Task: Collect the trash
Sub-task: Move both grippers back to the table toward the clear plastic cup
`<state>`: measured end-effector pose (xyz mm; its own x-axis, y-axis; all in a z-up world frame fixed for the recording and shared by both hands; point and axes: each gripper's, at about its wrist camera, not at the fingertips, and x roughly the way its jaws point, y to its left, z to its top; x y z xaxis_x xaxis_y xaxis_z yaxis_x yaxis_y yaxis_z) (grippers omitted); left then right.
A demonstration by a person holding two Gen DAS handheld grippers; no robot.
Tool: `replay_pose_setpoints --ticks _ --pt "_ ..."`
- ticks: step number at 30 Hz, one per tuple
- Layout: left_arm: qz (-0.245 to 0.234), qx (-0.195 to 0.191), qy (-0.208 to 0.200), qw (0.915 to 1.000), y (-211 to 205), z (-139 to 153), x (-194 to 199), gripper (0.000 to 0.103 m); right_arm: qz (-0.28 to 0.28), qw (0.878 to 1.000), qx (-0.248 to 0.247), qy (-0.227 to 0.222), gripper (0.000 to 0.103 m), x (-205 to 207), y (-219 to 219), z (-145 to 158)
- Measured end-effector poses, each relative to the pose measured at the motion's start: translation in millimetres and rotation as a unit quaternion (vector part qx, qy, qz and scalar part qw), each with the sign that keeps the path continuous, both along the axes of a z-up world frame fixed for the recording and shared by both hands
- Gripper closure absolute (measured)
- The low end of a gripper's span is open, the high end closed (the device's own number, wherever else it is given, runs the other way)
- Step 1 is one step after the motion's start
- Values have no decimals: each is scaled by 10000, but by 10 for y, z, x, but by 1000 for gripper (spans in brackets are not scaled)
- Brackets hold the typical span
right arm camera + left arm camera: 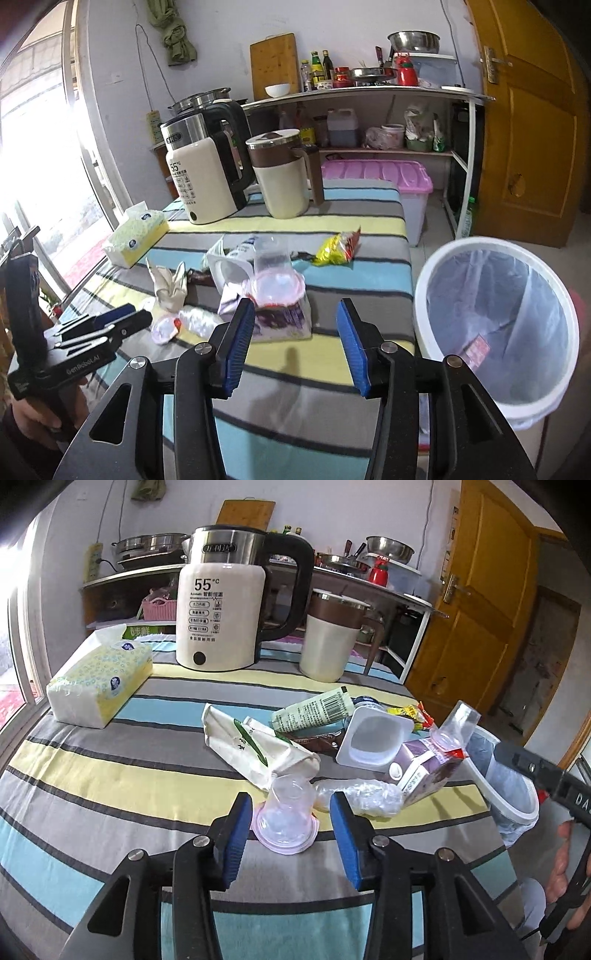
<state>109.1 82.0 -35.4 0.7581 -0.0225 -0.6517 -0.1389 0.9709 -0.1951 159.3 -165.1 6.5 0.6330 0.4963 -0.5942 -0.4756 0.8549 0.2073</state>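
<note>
Cup (286, 821) lying on its side near table's (110, 775) front edge, between spread jaws of left gripper (291, 834), untouched. Pinch lightly at rim; thin plastic likely crushes. Right gripper (295, 347) spread, empty, beside bin (495, 332) off right edge.

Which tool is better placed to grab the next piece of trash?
Left. The left tool is open with a clear plastic cup lying right between its pads. The right tool is open over bare striped cloth, short of the purple carton.
</note>
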Motion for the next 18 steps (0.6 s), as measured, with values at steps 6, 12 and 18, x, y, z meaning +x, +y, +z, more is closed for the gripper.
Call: replay_pose_setpoints --ticks 6,12,18 --pt "-45 20 138 9999 -21 -70 118 59 26 10000 -48 -35 55 157 130 -4" --pt "-89 9 131 9999 -19 -96 161 60 124 9999 -84 -26 55 270 254 -21" --pt "-61 -15 131 9999 10 -111 158 72 104 9998 -123 93 55 327 297 -71"
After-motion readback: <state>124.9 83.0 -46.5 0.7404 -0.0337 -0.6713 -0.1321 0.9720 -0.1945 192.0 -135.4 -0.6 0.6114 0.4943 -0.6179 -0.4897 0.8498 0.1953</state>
